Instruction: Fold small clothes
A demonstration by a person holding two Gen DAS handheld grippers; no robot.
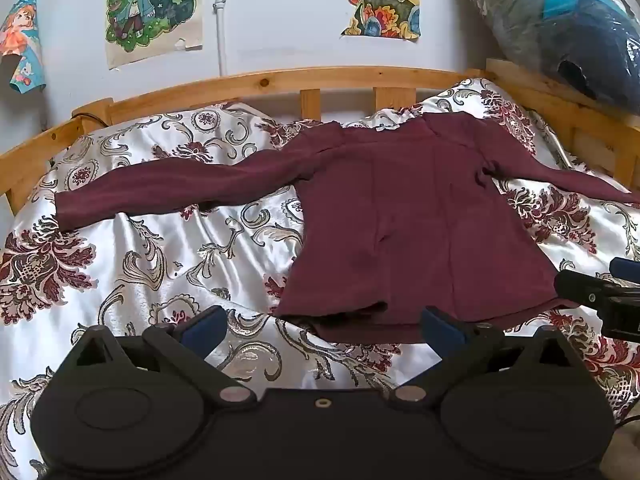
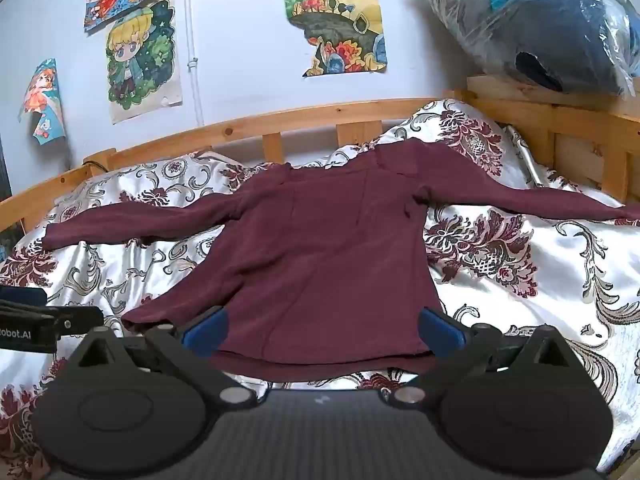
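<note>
The only legible writing was "obot.AI" on the left gripper [image 2: 48,320] body, seen at the edge of the right wrist view. The maroon long-sleeved top [image 2: 320,256] lay flat on the floral satin bedspread [image 2: 540,280], sleeves spread wide. The right gripper [image 2: 322,330] had jaws wide apart at the hem. The left view showed its own jaws apart, beside the hem's corner.
</note>
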